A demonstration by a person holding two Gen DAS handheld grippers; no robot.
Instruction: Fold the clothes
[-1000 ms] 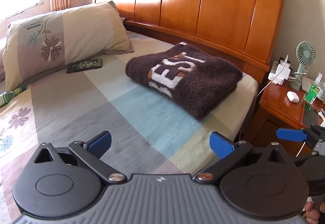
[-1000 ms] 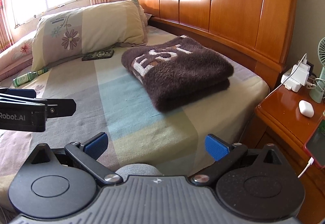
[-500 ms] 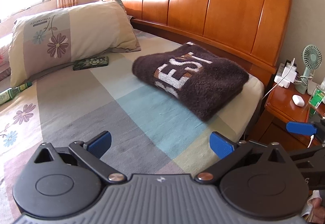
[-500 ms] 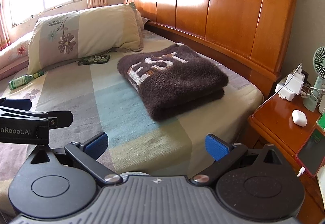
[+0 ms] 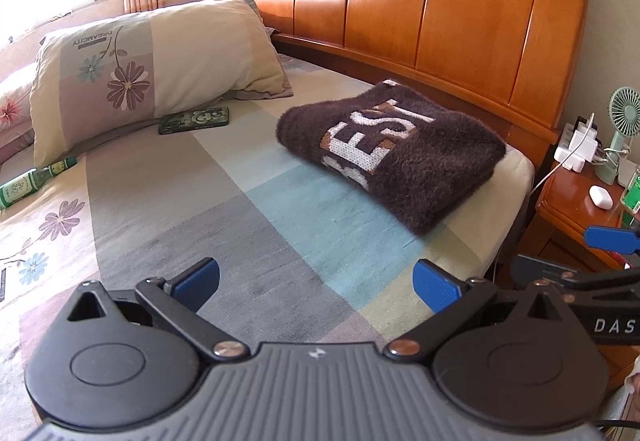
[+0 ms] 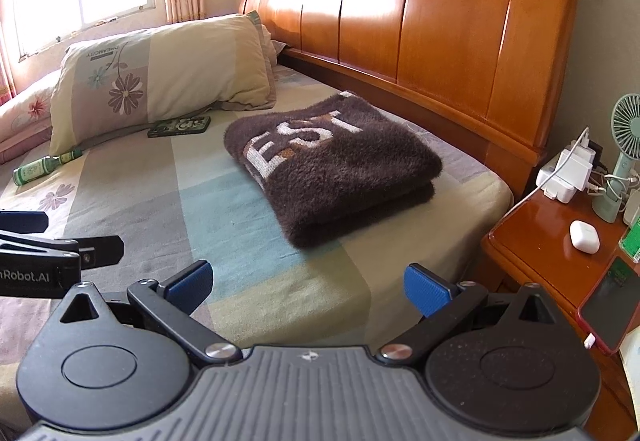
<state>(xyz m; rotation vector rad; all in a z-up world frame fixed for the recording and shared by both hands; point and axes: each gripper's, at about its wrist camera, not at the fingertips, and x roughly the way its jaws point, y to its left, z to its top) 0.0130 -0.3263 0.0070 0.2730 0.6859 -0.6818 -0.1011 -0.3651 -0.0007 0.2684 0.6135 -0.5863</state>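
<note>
Bedroom w/ wooden headboard [image 5: 440, 1]; folded brown garment [image 5: 392, 149] lies on bed's far right, near headboard. Left gripper [image 5: 316, 281] & right gripper [image 6: 308, 283] both spread wide, empty, hovering over near bed edge.

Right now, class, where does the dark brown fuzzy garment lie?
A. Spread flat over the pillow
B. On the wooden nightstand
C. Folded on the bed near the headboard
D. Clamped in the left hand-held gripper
C: the dark brown fuzzy garment sits folded in layers on the bed, just in front of the headboard, apart from both open hand-held grippers.
</note>
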